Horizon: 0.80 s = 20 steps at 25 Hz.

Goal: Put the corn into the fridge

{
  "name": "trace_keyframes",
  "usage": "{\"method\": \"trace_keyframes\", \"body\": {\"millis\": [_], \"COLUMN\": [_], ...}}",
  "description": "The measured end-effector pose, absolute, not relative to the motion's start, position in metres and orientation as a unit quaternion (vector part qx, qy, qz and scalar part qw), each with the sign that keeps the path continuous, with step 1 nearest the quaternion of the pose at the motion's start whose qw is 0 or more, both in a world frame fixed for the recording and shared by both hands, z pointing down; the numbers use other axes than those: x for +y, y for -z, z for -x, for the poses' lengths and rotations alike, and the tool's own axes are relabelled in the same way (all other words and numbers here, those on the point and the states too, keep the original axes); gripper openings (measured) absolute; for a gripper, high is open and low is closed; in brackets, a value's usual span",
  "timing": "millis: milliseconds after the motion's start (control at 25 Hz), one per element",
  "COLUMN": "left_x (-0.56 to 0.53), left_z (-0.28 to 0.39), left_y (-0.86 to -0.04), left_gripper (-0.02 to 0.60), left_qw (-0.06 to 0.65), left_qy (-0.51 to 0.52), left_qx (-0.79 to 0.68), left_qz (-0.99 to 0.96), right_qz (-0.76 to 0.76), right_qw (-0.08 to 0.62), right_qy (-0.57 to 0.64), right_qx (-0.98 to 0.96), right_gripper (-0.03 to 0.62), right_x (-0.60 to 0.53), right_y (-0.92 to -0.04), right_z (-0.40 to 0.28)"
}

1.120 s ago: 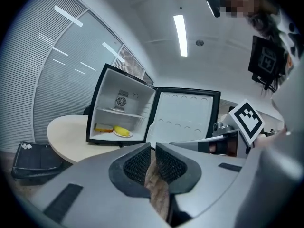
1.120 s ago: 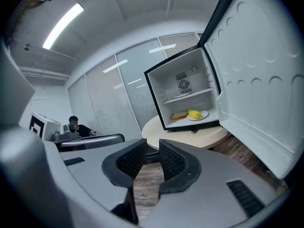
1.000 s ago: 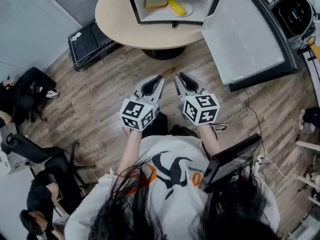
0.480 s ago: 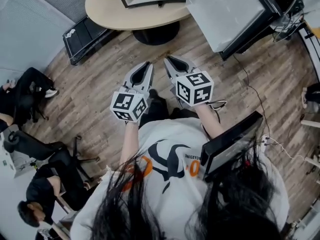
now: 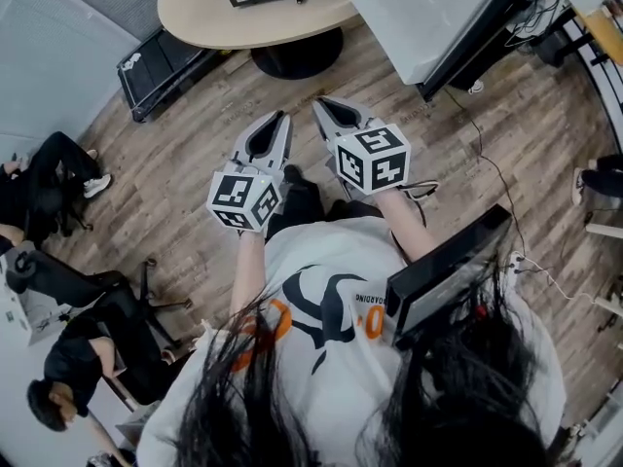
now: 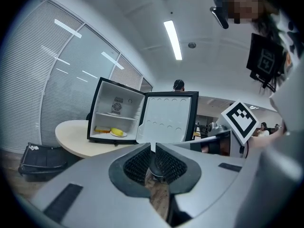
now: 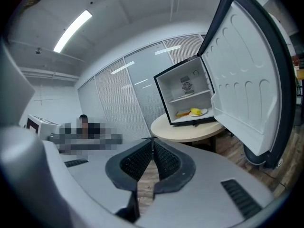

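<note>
1. The fridge is cut off at the head view's edge. In the gripper views, yellow corn is seen inside on a white plate, below the single shelf.
2. Two grippers are counted. The left gripper is closed and empty. The right gripper has just been closing and is shut on nothing.
3. The boxy fridge is carried by a round beige desk.

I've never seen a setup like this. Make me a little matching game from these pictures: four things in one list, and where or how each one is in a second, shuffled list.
Things:
1. fridge door
2. corn
3. black case
4. fridge

Place or state:
A. on the floor beside the table
B. swung wide open
C. on a plate inside, on the bottom shelf
D. standing on the round table

Pairs: 1-B, 2-C, 3-A, 4-D
</note>
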<state>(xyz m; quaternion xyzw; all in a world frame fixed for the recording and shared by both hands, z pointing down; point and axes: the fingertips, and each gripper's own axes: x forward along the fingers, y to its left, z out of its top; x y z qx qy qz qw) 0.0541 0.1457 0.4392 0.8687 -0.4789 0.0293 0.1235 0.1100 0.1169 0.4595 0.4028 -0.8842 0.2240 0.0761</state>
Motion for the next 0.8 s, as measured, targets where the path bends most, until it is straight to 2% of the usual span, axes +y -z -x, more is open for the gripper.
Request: {"method": "trace_keyframes", "body": {"millis": [800], "left_x": [0.14], "left_z": [-0.062], "left_y": [-0.433], "left_gripper": [0.028], "left_qw": [0.111], "left_qy": [-0.035], "left_qx": [-0.497], "left_qz": [-0.86], "right_qz": [-0.381], "right_qw": [0.078], "right_qy": [-0.226], "right_qx": [-0.893], "right_gripper": [0.028], "right_x": [0.107], "right_y": [-0.46], "right_z": [-0.114]}}
